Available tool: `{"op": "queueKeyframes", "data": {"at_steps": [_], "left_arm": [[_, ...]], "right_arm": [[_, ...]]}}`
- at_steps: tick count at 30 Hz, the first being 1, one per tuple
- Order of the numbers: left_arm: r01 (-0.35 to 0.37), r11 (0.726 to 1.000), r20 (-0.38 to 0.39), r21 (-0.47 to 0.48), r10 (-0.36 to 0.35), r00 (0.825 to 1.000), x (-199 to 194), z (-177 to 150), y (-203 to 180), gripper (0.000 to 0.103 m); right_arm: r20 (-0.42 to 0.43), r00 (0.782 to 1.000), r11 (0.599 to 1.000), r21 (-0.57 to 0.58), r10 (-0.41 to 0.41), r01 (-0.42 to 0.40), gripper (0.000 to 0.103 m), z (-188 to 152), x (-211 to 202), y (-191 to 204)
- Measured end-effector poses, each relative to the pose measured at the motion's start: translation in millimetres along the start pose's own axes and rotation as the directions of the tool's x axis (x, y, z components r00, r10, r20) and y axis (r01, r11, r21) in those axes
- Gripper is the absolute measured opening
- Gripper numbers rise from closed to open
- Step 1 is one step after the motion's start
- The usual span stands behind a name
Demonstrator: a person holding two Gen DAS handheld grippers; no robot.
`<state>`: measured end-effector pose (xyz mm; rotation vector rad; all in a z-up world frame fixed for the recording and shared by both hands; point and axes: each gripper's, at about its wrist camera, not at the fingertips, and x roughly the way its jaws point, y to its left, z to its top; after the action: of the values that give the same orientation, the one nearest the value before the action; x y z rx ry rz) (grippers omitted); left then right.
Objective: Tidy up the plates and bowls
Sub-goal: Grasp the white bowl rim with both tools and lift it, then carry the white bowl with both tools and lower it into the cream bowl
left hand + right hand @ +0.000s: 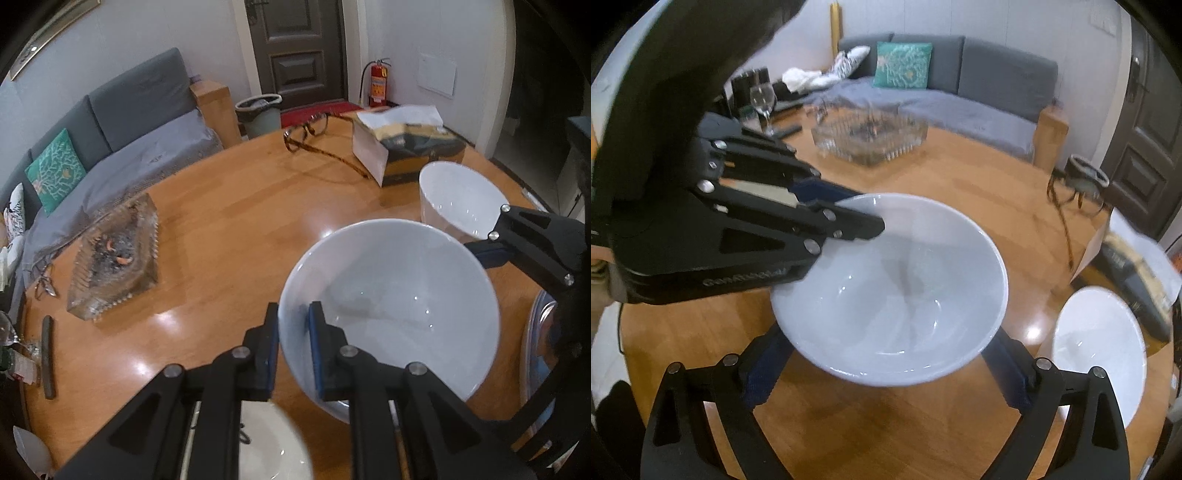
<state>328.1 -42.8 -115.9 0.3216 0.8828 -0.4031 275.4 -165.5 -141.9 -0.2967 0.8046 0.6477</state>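
Note:
A large white bowl (391, 314) is held above the round wooden table. My left gripper (293, 332) is shut on its near rim, one finger inside and one outside. It also shows in the right wrist view (894, 288), with the left gripper (864, 218) pinching its far-left rim. My right gripper (886, 369) is open and its fingers straddle the bowl from below, apart from its sides. A second white bowl (458, 199) stands on the table beyond; it shows at the right of the right wrist view (1100, 350). A white plate (273, 443) lies under my left gripper.
A glass ashtray (118, 258) sits on the left of the table (229, 206). Eyeglasses (306, 133) and a tissue box (402, 147) lie at the far side. A wine glass (762, 99) stands at the far edge. A blue-rimmed dish (539, 347) lies at the right.

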Motion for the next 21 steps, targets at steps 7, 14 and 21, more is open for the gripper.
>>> {"op": "queueKeyframes", "data": {"at_steps": [7, 14, 21], "left_arm": [[-0.035, 0.999, 0.065, -0.014, 0.036, 0.997, -35.4, 1.8, 12.5, 0.013], [-0.09, 0.996, 0.088, -0.022, 0.092, 0.992, -62.7, -4.9, 30.3, 0.013], [-0.122, 0.992, 0.089, -0.044, 0.126, 0.988, -80.8, -21.7, 52.1, 0.013]], "right_arm": [[0.055, 0.998, 0.999, -0.041, -0.012, 0.015, 0.094, 20.1, -19.0, 15.8], [0.08, 0.997, 0.997, -0.073, 0.011, -0.005, 0.094, 40.1, -24.0, 37.7], [0.077, 0.996, 0.994, -0.102, 0.047, -0.039, 0.093, 54.4, -16.3, 61.2]]}}
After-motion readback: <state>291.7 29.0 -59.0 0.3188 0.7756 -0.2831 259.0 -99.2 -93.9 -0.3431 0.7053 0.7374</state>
